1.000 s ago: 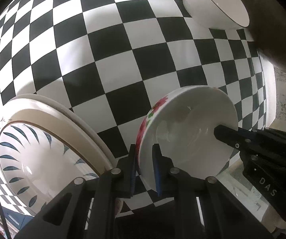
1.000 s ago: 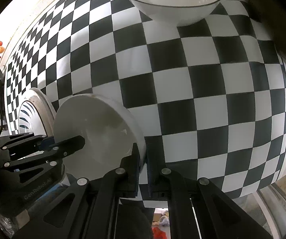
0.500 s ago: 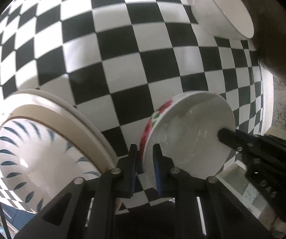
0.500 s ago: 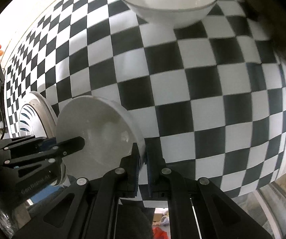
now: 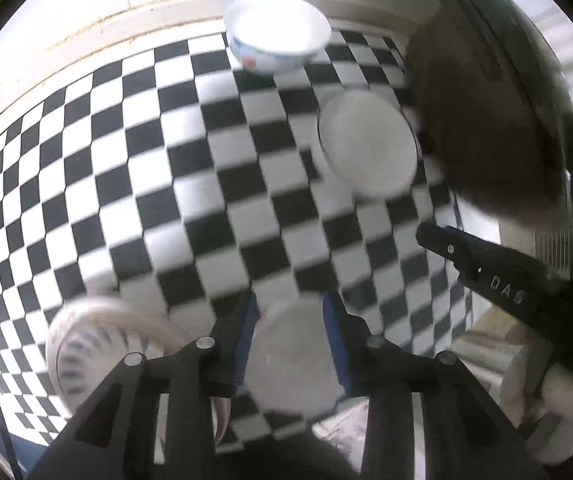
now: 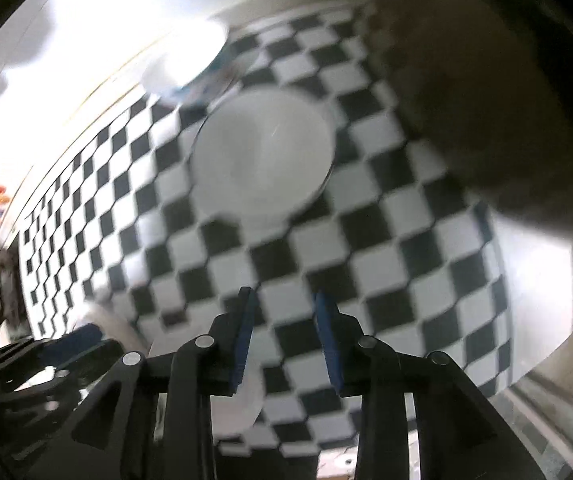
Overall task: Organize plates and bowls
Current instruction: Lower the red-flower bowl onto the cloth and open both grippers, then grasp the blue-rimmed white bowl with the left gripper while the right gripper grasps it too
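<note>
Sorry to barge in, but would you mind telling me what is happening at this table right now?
A person is sorting dishes on a checkered tablecloth with a handheld gripper in each hand. Both grippers have just let go of a white bowl, which now sits on the cloth below them. The left gripper and right gripper are opening with nothing pressed between their pads. A plain white bowl and a blue-and-red patterned bowl stand farther back, and a stack of blue-patterned plates lies to the left.

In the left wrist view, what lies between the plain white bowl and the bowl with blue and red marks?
Only bare checkered cloth lies between the plain white bowl and the bowl with blue and red marks; the left wrist view shows it, slightly blurred.
</note>
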